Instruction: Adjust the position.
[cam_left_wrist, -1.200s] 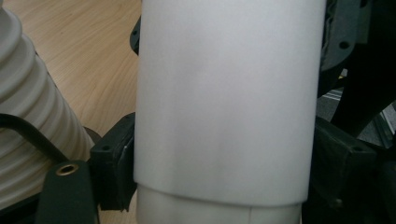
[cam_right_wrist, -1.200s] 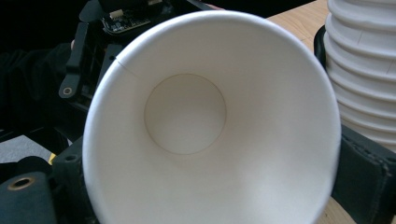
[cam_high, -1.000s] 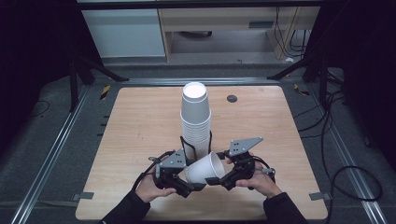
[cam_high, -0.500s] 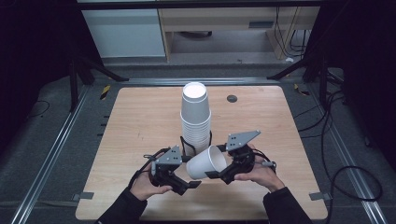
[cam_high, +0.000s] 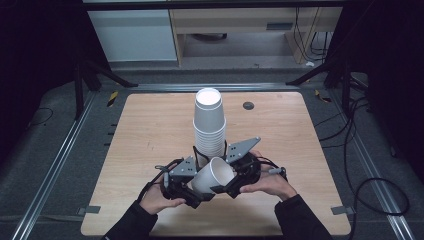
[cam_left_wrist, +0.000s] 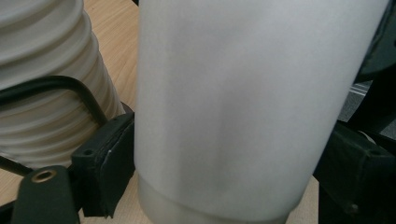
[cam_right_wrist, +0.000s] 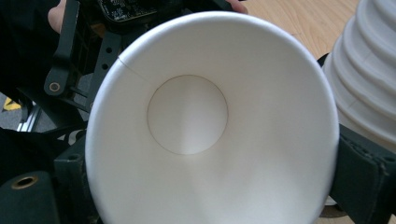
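Near the table's (cam_high: 150, 120) front edge, the left gripper (cam_high: 192, 192), jaws just closing, flanks a tilted cup's (cam_high: 212, 176) base; the right gripper (cam_high: 231, 186) pinches its rim, just before the cup stack (cam_high: 209, 125) mid-table.

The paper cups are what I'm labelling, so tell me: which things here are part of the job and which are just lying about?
Part of the job:
- loose paper cup, lying sideways between both grippers
- stack of cups, upside down
- left gripper
- right gripper

Lying about:
- dark round disc on the table
- cables on the floor
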